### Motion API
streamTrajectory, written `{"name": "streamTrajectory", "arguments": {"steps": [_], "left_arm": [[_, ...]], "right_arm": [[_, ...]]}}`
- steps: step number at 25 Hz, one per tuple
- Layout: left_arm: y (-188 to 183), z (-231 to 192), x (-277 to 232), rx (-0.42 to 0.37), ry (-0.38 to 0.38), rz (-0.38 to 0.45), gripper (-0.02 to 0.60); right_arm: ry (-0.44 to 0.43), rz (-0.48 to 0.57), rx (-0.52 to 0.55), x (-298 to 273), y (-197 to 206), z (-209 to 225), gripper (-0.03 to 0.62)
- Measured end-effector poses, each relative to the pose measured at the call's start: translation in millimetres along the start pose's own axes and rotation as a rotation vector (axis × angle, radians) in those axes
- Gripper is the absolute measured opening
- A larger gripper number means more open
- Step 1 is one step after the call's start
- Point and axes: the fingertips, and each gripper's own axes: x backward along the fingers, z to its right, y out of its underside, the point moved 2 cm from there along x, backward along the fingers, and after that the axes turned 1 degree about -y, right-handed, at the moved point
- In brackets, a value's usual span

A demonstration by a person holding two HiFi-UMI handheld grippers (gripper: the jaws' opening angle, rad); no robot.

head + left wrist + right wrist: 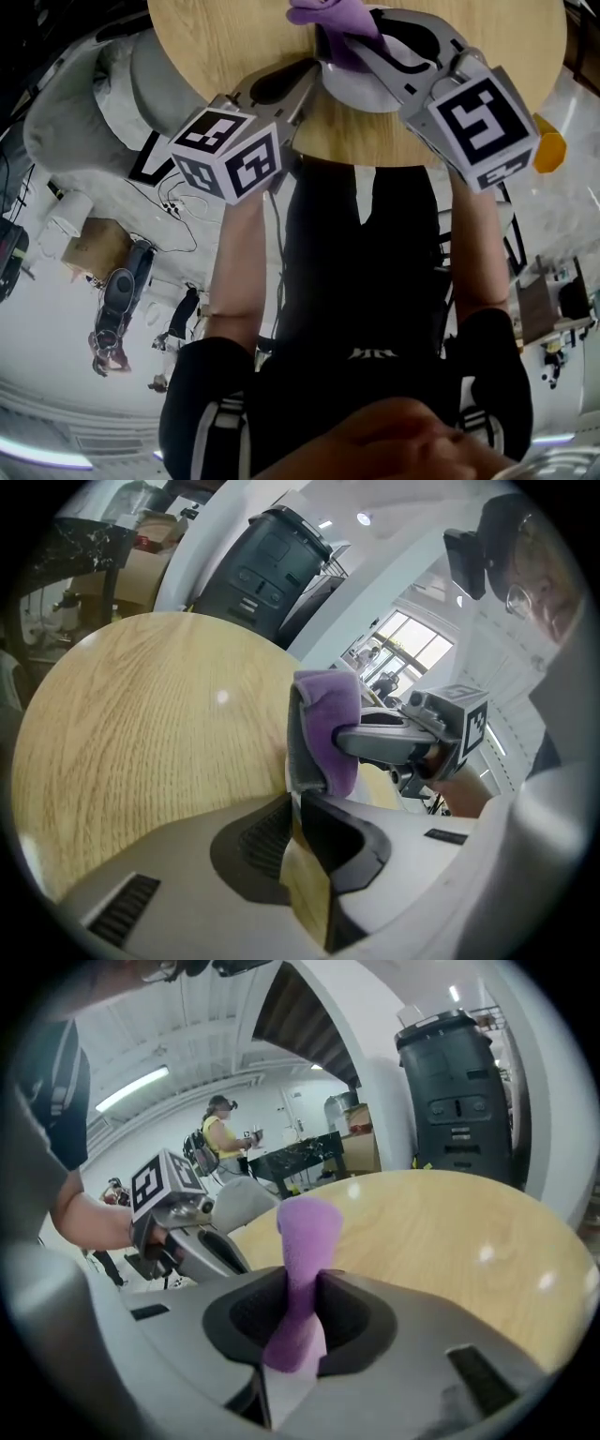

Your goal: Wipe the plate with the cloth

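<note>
Two grips at risk. Plate (364, 92), at near edge of table (225, 37), is pinched by rim in left gripper (292, 803). Thin hold may be levered loose if cloth (307, 1227), clamped in right gripper (302, 1288), is pressed hard. Cloth may be dragged from jaws.

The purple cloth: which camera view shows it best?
The right gripper view: the cloth stands clamped in the right claw. The left gripper view shows it against the plate; the head view shows only part.
</note>
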Motion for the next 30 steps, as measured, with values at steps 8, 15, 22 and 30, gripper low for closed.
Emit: {"name": "streamTrajectory", "arguments": {"steps": [8,15,22,30], "left_arm": [[1,0,-1,-0.018,-0.010,-0.007,0.031],[1,-2,-1,-0.018,-0.014,-0.010,0.029],[1,0,0,-0.018,-0.012,-0.010,0.029],[2,3,1,-0.038,-0.011,-0.014,0.028]], "right_arm": [[0.131,-0.044,-0.013,48,29,32,0.086],[0.186,-0.052,-0.027,79,35,39,0.086],[-0.068,0.107,-0.136,31,-5,-16,0.083],[0.040,-0.077,0.002,19,26,-9,0.083]]}}
